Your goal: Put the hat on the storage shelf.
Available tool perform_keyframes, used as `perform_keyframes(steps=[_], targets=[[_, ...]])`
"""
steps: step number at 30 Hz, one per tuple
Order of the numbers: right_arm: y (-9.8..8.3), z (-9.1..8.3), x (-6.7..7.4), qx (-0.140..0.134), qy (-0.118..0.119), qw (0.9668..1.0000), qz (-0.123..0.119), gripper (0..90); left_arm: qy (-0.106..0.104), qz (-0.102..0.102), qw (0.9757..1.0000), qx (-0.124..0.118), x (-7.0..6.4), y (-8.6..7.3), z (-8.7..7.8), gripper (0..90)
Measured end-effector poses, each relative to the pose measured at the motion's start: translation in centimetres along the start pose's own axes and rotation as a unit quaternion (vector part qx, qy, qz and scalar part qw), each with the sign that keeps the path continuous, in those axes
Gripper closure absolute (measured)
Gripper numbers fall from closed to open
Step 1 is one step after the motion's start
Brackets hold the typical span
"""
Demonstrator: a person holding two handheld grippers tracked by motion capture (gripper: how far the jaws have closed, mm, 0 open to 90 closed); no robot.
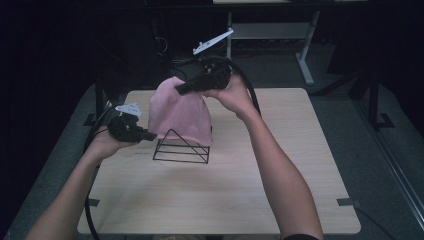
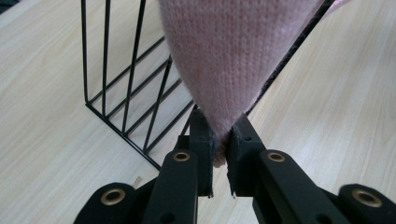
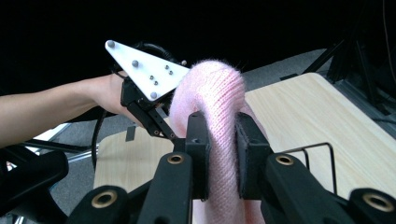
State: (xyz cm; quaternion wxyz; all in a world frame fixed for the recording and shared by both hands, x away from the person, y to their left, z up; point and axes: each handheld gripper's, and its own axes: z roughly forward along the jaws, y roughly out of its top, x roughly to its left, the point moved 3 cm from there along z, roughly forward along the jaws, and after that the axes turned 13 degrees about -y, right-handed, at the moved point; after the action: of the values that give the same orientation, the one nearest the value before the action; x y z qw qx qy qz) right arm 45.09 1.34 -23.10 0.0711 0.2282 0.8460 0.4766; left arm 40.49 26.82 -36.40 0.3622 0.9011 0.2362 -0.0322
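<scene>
A pink knitted hat (image 1: 180,112) hangs over a black wire rack (image 1: 181,148) on the wooden table. My left gripper (image 1: 150,135) is at the hat's lower left edge, shut on its hem. In the left gripper view the hem of the hat (image 2: 224,60) is pinched between the black jaws, with the wire rack (image 2: 126,93) behind it. My right gripper (image 1: 181,89) is raised at the hat's top and is shut on it. In the right gripper view a fold of the hat (image 3: 218,112) sits between the jaws, and the left gripper (image 3: 156,126) with its white plate is beyond.
The light wooden table (image 1: 280,165) has bare surface in front of and to the right of the rack. Cables (image 1: 250,85) trail from both grippers. A white desk frame (image 1: 300,45) stands on the floor behind the table.
</scene>
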Motion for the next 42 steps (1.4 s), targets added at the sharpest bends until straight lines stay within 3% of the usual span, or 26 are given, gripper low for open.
perform_keyframes(steps=[6,14,19,29,36,42], targets=[[-0.8,0.6,0.1,0.006,0.009,0.9999,0.001,77.0,0.000,-0.010,1.0000,0.002,0.2,-0.6,0.5,82.2],[-1.3,1.3,0.6,0.011,0.012,0.9998,-0.008,76.7,0.013,-0.006,0.9994,0.030,0.4,-0.9,1.2,82.0],[-1.7,1.8,0.8,0.019,0.011,0.9997,-0.009,76.4,0.009,-0.019,0.9996,0.021,0.7,-1.7,1.5,82.0],[-2.9,3.5,0.9,0.044,0.012,0.9988,-0.015,76.3,0.007,-0.043,0.9985,0.032,1.5,-3.3,2.6,82.0],[-3.9,4.0,0.9,0.051,0.023,0.9984,-0.008,76.0,0.008,-0.033,0.9976,0.060,1.8,-3.5,3.2,81.8],[-4.5,4.3,0.8,0.054,0.029,0.9981,-0.005,75.2,0.003,-0.045,0.9979,0.046,1.8,-4.2,3.7,81.7]])
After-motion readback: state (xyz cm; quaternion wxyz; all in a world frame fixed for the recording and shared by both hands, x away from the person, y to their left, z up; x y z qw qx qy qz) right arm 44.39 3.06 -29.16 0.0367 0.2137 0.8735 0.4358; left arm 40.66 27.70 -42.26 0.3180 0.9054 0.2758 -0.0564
